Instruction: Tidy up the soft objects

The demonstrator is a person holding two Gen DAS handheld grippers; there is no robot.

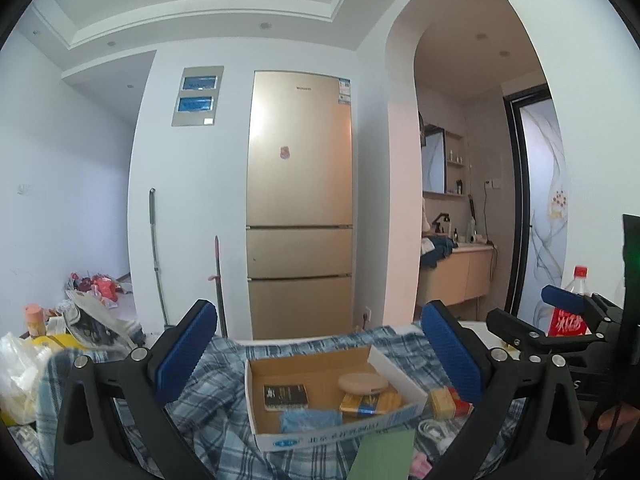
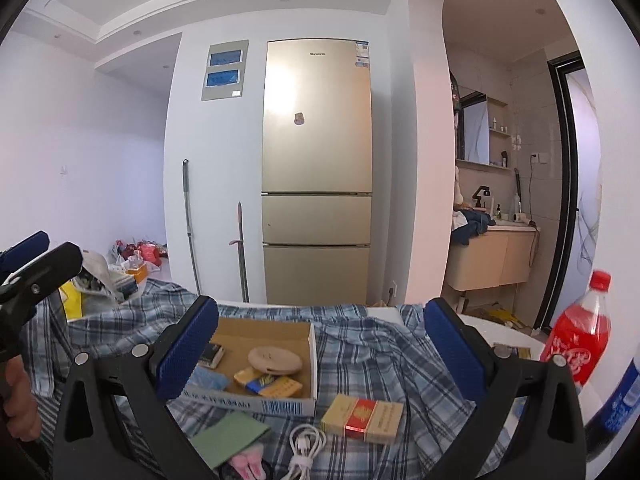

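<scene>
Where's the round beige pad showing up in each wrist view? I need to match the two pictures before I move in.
Left wrist: the round beige pad lies right of centre inside the open cardboard box, low in the frame, resting partly on the yellow packet.
Right wrist: the pad is left of centre, in the same box, just right of the gripper's left finger.
Shared landmark: the gold fridge behind the box.

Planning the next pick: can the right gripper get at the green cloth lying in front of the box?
Probably yes. The right gripper is open and empty, and the green cloth lies uncovered on the plaid fabric, just below its left finger, outside the cardboard box.
</scene>
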